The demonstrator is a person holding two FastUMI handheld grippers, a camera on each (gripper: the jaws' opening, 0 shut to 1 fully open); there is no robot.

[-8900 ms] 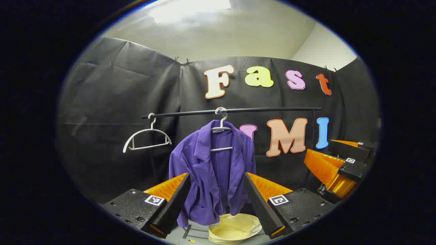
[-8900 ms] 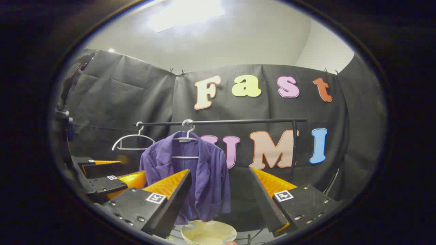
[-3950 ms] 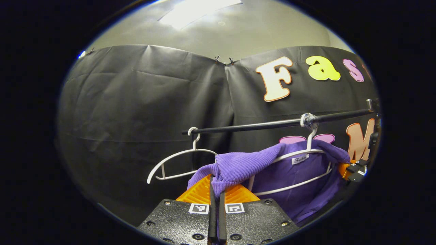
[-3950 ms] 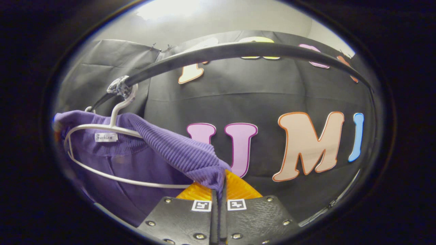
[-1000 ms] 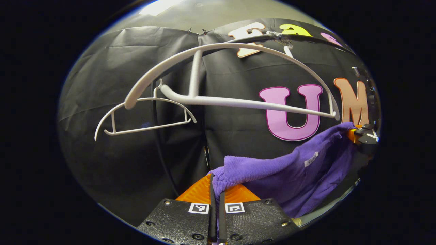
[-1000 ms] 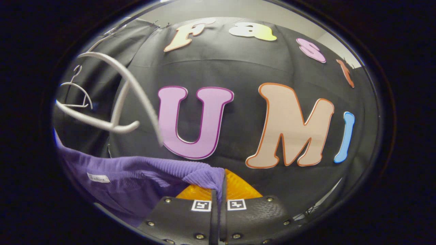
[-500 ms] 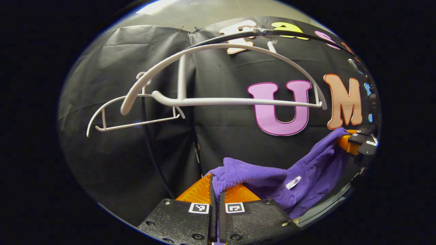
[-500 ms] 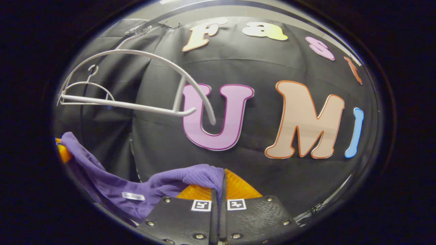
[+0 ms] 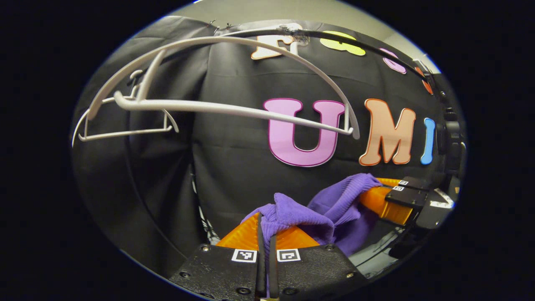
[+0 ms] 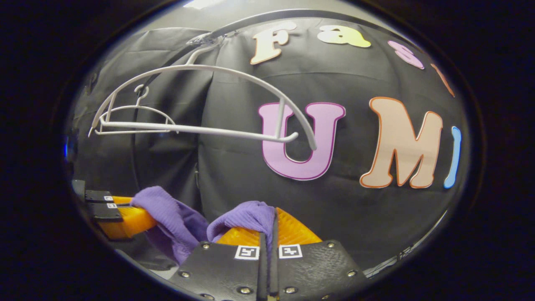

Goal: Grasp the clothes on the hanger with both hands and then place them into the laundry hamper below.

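Observation:
The purple ribbed garment (image 9: 317, 211) is off its hanger and sags between the two grippers. My left gripper (image 9: 265, 221) is shut on one bunched corner of it; the same gripper appears at the lower left of the right gripper view (image 10: 125, 217). My right gripper (image 10: 269, 219) is shut on the garment's (image 10: 244, 217) other corner, and stands at the right in the left gripper view (image 9: 386, 200). The bare white hanger (image 9: 234, 110) hangs above from the black rail (image 9: 355, 37); the hanger (image 10: 200, 127) is empty in the right gripper view too.
A second empty white hanger (image 9: 125, 125) hangs farther left on the rail, also as a small hanger (image 10: 133, 115) in the right gripper view. The rack's upright post (image 9: 447, 125) stands at the right edge. A pale strip (image 9: 372, 261) lies low at the right.
Both grippers have dropped lower and come closer together with the garment, which now bunches and sags between them. The emptied hanger stays up on the rail.

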